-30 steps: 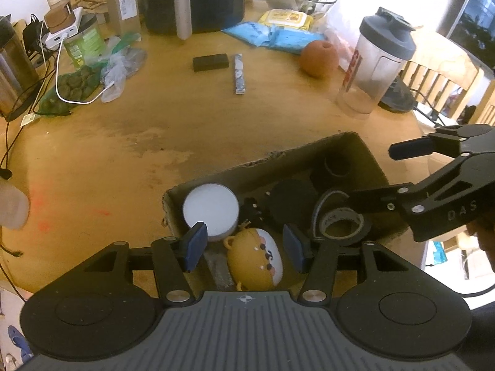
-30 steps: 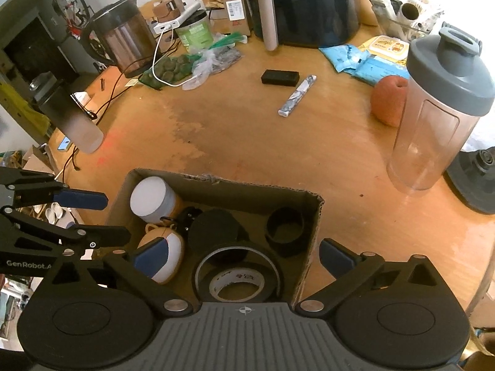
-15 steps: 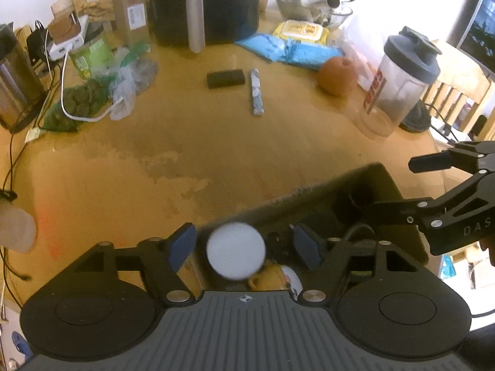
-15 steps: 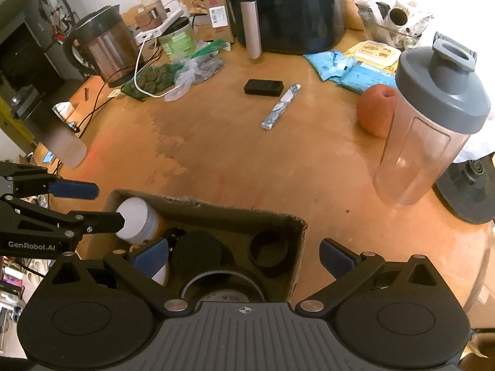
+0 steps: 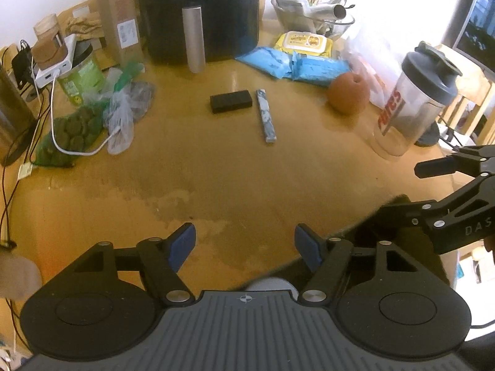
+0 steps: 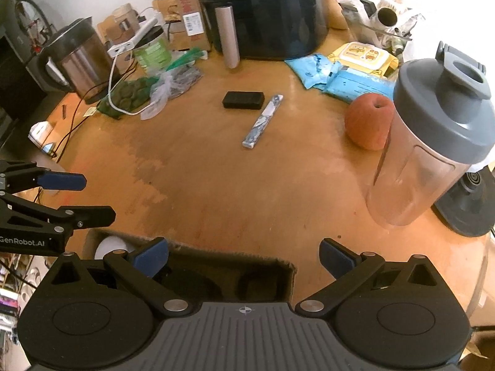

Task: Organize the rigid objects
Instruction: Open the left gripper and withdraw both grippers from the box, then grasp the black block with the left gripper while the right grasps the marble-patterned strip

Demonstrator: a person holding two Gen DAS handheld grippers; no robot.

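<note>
Cardboard box sat at the table's near edge, holding gathered items; both grippers, left and right, hung wide apart and empty above it, probably free to fetch the black block.

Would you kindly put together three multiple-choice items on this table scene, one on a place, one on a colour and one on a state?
1. Where does the small black block lie?
A. Inside the cardboard box
B. On the bare table, beside the patterned stick
C. On top of the shaker bottle

2. What colour is the lid of the shaker bottle?
A. Grey
B. Red
C. Yellow

3. How do the left gripper and right gripper stand?
A. Both open, holding nothing
B. Both shut on a tape roll
C. Left shut, right open

Answers: 1 B, the block rests on the wood next to the patterned stick, well beyond the cardboard box. 2 A, the lid is plain grey. 3 A, each wrist view shows the blue pads wide apart with only table or box between them.
</note>
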